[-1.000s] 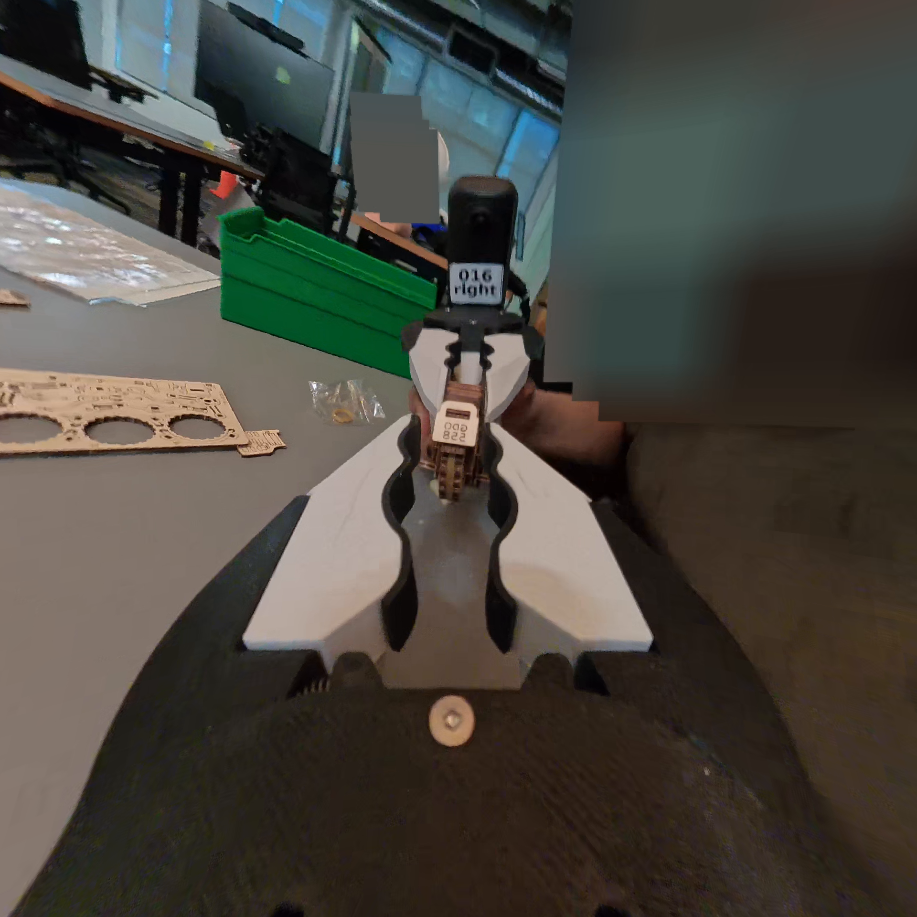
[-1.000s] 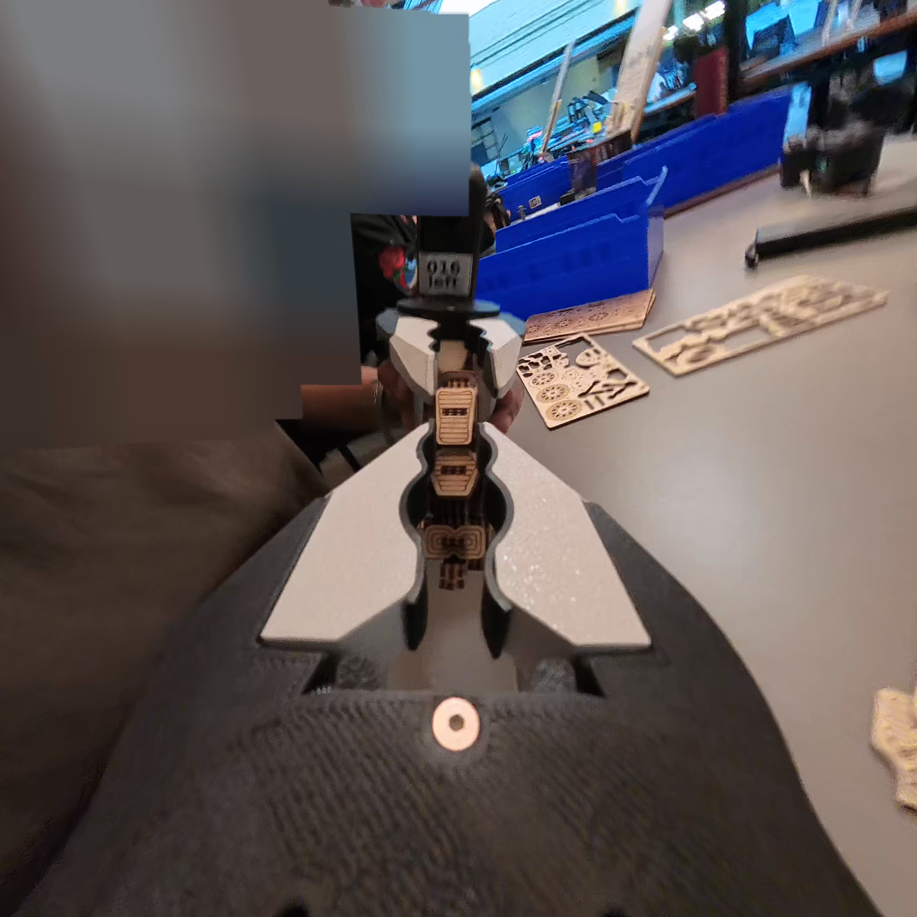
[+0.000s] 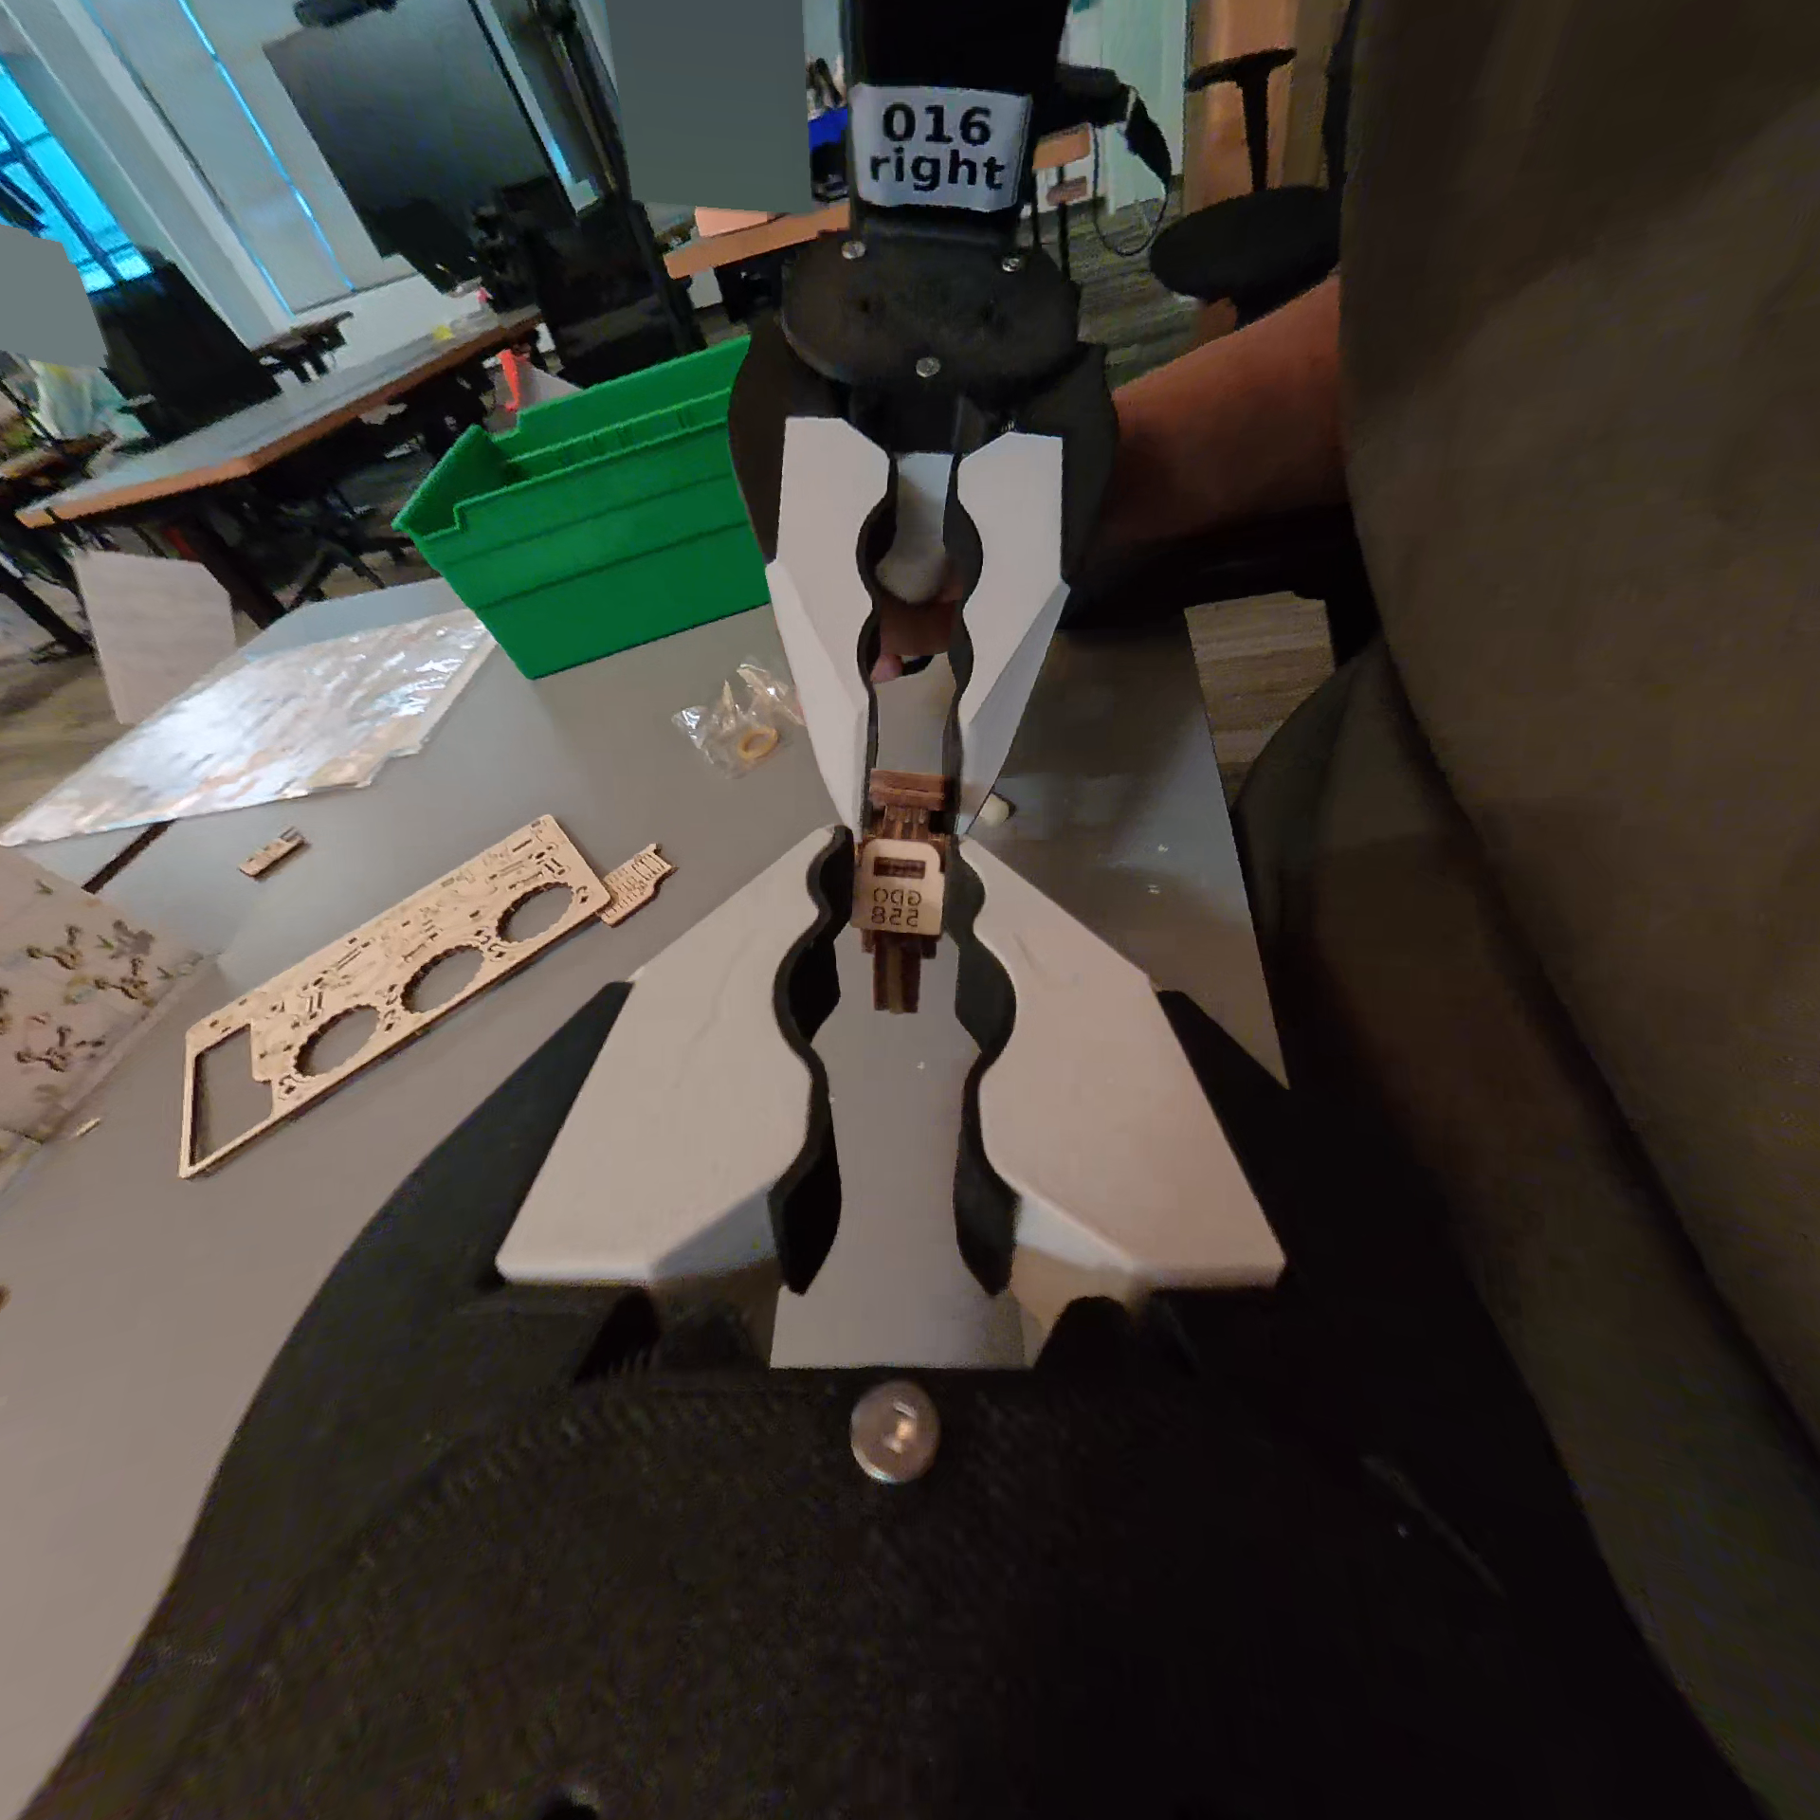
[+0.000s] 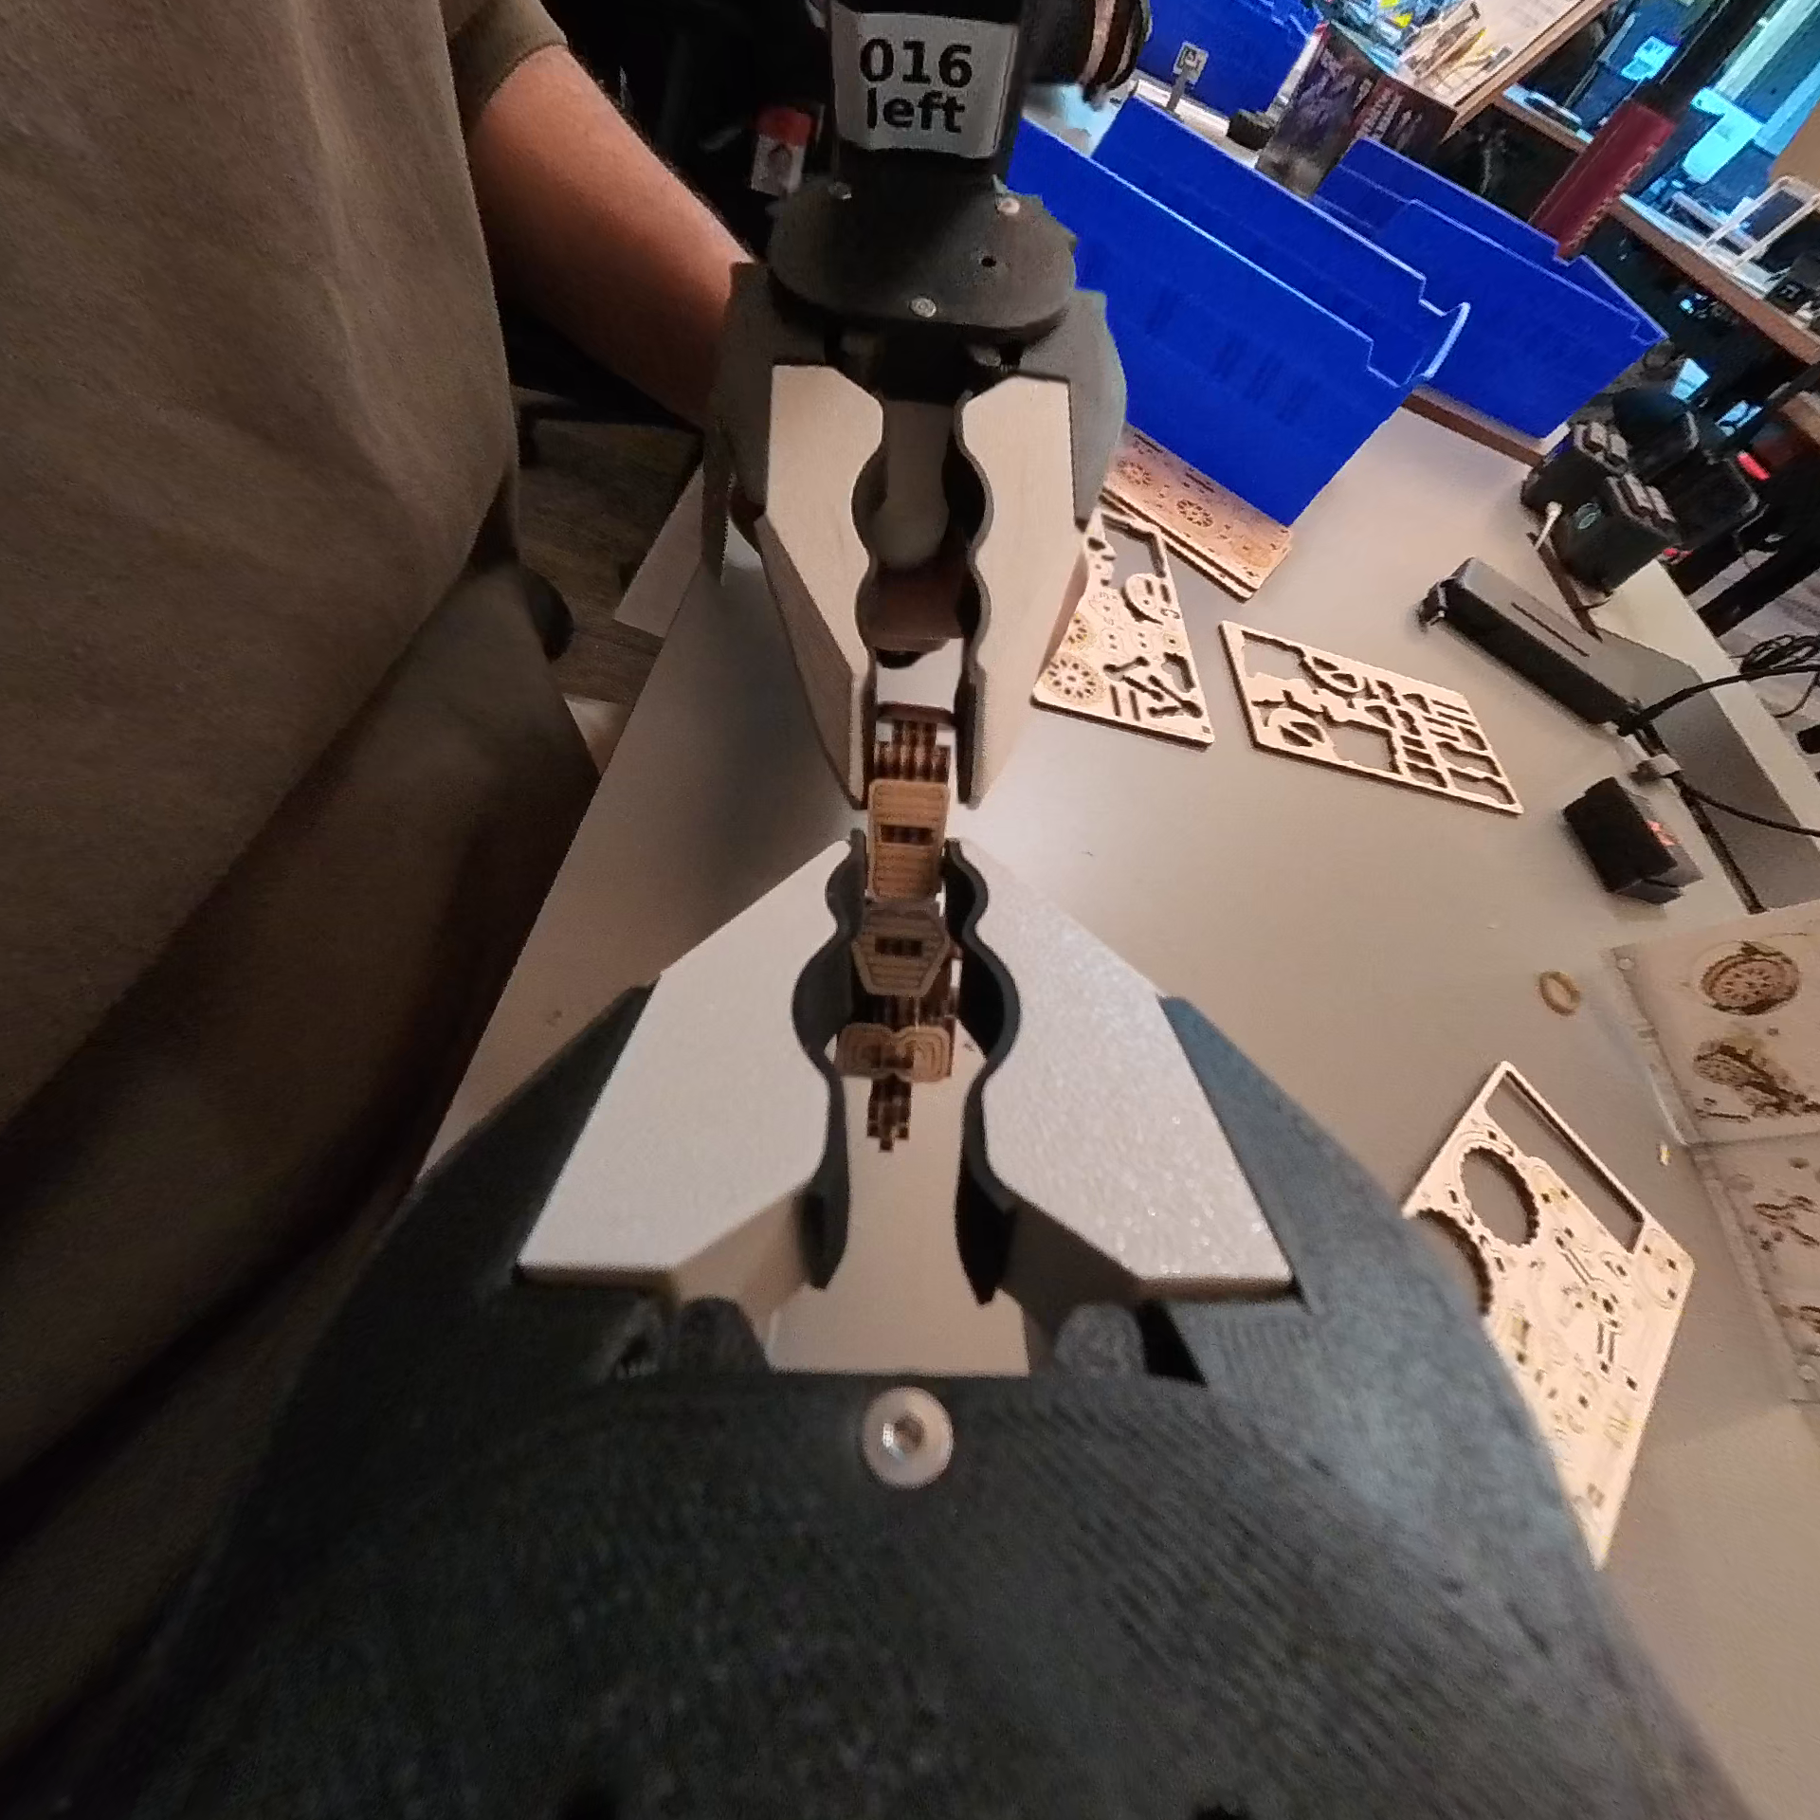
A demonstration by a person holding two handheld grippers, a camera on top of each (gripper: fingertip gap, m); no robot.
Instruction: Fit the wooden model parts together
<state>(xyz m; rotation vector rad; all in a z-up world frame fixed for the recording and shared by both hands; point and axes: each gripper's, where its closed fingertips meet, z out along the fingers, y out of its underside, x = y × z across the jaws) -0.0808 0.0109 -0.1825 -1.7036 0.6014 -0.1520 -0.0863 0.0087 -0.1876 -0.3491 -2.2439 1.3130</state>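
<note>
1. While the two grippers face each other tip to tip above the near edge of the grey table [image 3: 414, 1280], a small wooden model assembly [image 3: 901, 891] bridges the gap between them.
2. In the left wrist view, the left gripper [image 3: 898, 886] has its fingers closed narrowly on the near end of the assembly, a pale plate on top and darker slats running beneath it.
3. The right gripper [image 3: 911, 788] comes in from the far side, tilted downward, and its white fingertips [image 3: 847, 778] clamp the assembly's other end.
4. In the right wrist view, the right gripper [image 4: 901, 886] pinches the assembly [image 4: 901, 945] between its tips; the piece extends back into the channel between the fingers, with pale engraved plates stacked along its top.
5. The left gripper [image 4: 911, 768] there grips the far end, its fingers drawn close.
6. On the left part of the table lie a wooden sheet with three round cut-outs [image 3: 394, 995], a clear bag [image 3: 734, 729] and a green bin [image 3: 601, 552] toward the far edge, with a crinkled plastic sheet [image 3: 256, 719] beside the bin.
7. On the right part of the table lie more punched wooden sheets [image 4: 1369, 729], a small ring [image 4: 1559, 990] and blue bins [image 4: 1231, 325] along the far edge.
8. A person's forearm [image 4: 591, 197] and grey shirt fill the side of both views.
</note>
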